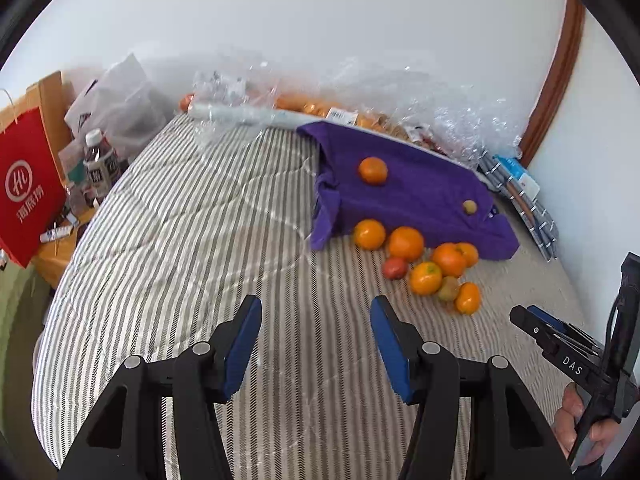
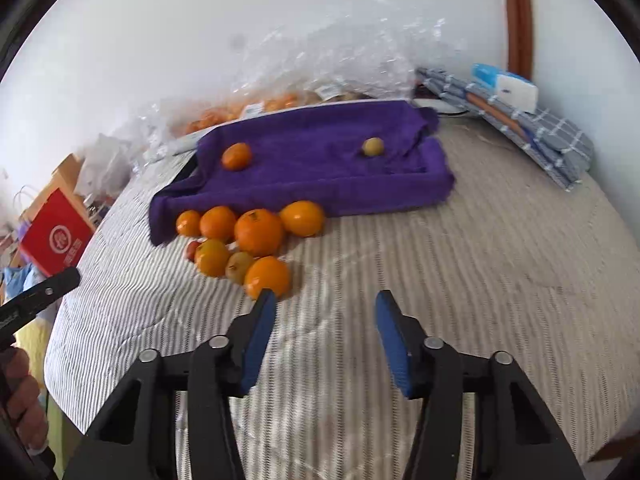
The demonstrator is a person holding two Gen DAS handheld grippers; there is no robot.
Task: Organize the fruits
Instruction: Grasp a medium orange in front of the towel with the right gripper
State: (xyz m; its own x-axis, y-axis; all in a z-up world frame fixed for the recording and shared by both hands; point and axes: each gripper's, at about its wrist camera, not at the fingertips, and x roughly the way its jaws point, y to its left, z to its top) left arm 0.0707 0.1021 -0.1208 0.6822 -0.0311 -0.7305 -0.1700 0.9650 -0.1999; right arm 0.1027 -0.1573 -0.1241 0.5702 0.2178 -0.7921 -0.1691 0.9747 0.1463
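Seen from the left wrist view, the left gripper (image 1: 316, 320) fills the bottom centre of the frame, its two blue-padded fingers spread wide with nothing between them, held above a striped bed cover (image 1: 180, 240). At the lower right edge of that view the right gripper (image 1: 536, 320) is seen from the side, gripped by a hand (image 1: 576, 424). In the right wrist view the right gripper (image 2: 326, 312) is likewise spread apart and empty at bottom centre; its left pad (image 2: 260, 336) overlaps the nearest orange (image 2: 267, 277) in the picture, though contact cannot be judged.

Just beyond the grippers a cluster of oranges (image 1: 420, 256) is gathered on the cover, with a small red fruit (image 1: 395, 268) and a greenish-brown fruit (image 1: 448, 289) among them. Behind the cluster a purple towel (image 1: 416, 196) is spread; a single orange (image 1: 373, 170) lies on it toward its left and a small yellowish fruit (image 1: 469, 207) toward its right, well apart.

Farther back, against the wall, crumpled clear plastic bags (image 1: 360, 88) are seen with more orange fruit (image 1: 316, 108) inside. A red paper bag (image 1: 28, 188) stands at the left edge.
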